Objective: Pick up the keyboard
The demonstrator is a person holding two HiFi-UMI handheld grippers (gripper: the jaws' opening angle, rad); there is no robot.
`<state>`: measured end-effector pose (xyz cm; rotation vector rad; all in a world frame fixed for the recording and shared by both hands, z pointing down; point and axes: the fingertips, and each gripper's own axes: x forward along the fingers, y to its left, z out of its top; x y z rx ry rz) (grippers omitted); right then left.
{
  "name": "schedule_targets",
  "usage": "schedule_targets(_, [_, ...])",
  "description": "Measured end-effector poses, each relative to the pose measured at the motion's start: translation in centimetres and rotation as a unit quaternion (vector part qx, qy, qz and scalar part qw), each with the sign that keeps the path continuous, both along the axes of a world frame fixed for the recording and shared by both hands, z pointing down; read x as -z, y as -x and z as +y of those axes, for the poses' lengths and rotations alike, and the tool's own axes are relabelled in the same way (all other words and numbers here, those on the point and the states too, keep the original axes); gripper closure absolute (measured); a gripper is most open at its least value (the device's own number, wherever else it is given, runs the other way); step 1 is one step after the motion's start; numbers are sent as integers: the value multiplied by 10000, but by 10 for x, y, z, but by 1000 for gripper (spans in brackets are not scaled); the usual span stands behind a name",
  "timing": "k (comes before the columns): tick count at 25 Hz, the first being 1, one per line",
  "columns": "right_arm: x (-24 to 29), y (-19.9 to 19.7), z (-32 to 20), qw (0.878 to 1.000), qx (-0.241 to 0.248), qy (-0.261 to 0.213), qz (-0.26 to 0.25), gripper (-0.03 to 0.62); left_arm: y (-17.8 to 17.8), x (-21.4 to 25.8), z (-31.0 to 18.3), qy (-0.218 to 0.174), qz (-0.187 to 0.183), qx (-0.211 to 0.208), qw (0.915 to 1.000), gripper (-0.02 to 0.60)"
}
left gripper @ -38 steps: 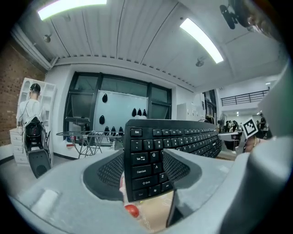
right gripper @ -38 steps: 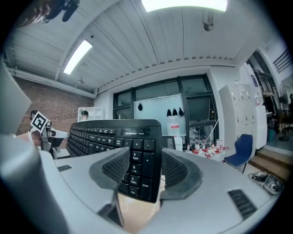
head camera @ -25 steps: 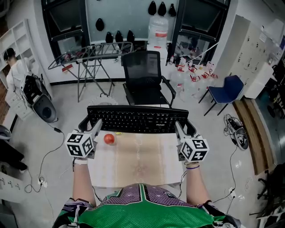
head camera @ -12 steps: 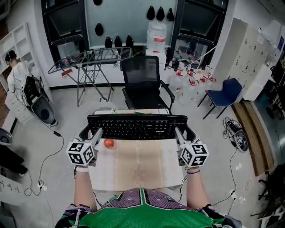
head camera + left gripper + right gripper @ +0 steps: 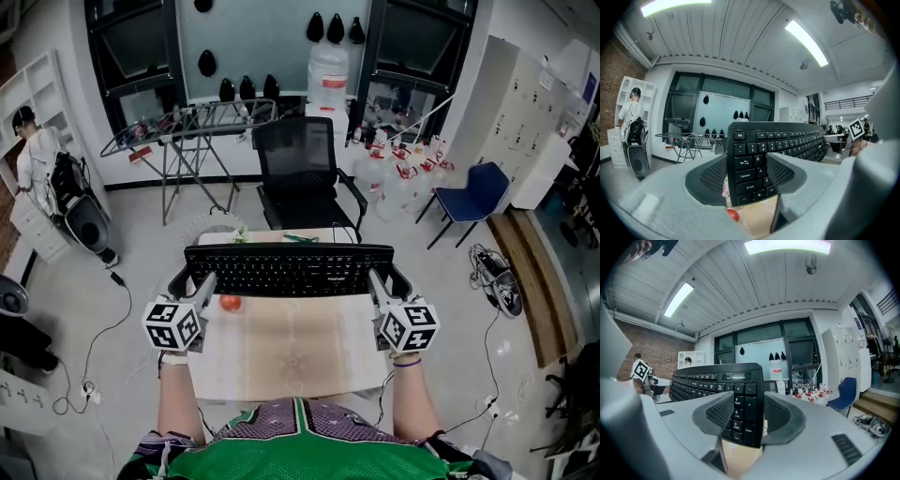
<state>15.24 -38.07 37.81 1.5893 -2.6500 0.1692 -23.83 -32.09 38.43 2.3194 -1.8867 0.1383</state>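
Observation:
A black keyboard (image 5: pixel 291 269) hangs across the far edge of the light wooden table (image 5: pixel 281 361), held by its two ends. My left gripper (image 5: pixel 190 278) is shut on the left end, and its pads clamp the keyboard (image 5: pixel 752 161) beside the Tab and Caps Lock keys. My right gripper (image 5: pixel 388 277) has the numpad end of the keyboard (image 5: pixel 740 413) between its pads. These jaws are still closing and the pads press on it. In the head view both marker cubes sit level with each other.
A small red ball (image 5: pixel 230 303) lies on the table just behind the left gripper. Beyond the table stand a black office chair (image 5: pixel 300 159), a drying rack (image 5: pixel 187 122) and a blue chair (image 5: pixel 478 192). A person (image 5: pixel 28 150) stands at the far left.
The head view has tipped a little, so everything sits slightly lower in frame. Both grippers stay at the keyboard's ends and have hardly moved.

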Motion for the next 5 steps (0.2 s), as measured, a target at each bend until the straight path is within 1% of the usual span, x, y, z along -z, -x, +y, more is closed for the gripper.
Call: schedule_targets(5, [-2, -1, 2, 10000, 42, 6, 74, 405, -1, 0, 0, 33, -48, -13, 10000, 311])
